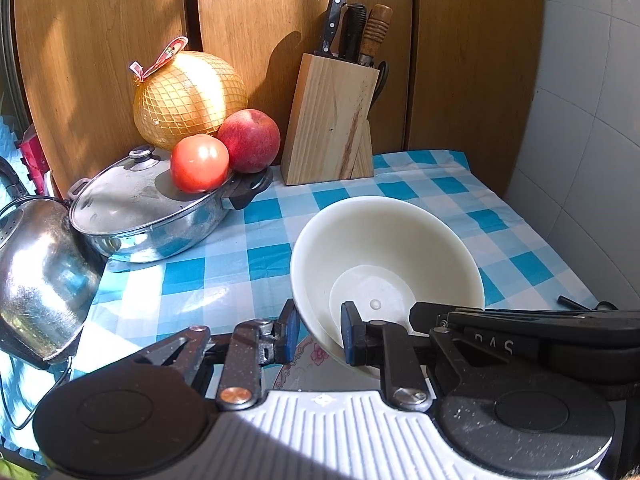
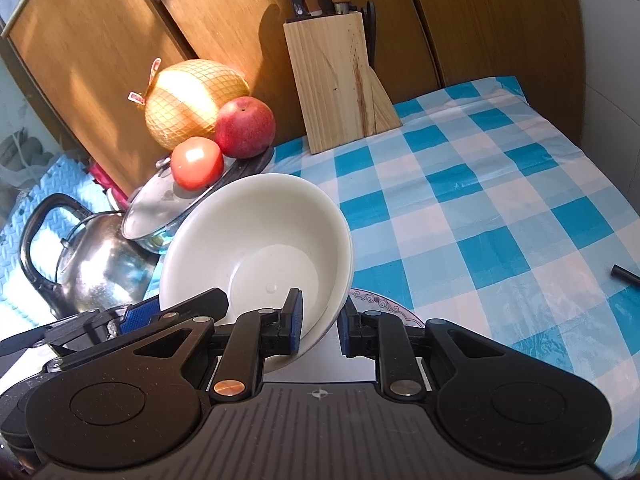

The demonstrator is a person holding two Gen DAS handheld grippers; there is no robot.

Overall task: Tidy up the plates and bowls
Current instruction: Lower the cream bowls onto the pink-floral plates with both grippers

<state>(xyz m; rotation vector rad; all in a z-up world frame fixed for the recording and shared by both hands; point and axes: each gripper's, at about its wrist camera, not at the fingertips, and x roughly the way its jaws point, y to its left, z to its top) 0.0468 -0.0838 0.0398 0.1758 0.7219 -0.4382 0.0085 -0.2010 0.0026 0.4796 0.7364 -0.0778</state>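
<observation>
A white bowl [image 1: 384, 256] sits tilted on a floral-rimmed plate [image 1: 304, 356] on the blue checked tablecloth. My left gripper [image 1: 318, 332] straddles the bowl's near left rim, one finger inside and one outside, with a gap at the outer pad. My right gripper [image 2: 319, 326] straddles the same bowl [image 2: 256, 232] at its near right rim, with a gap beside the wall. The plate [image 2: 380, 304] peeks out under the bowl. The right gripper's arm reaches into the left wrist view [image 1: 520, 320].
A lidded steel pan [image 1: 148, 212] holds a tomato [image 1: 200, 162] and an apple [image 1: 249, 140], with a netted pomelo [image 1: 188, 100] behind. A steel kettle [image 1: 40, 276] stands at left. A wooden knife block [image 1: 332, 120] stands by the cabinet doors. A black stick [image 2: 626, 274] lies at right.
</observation>
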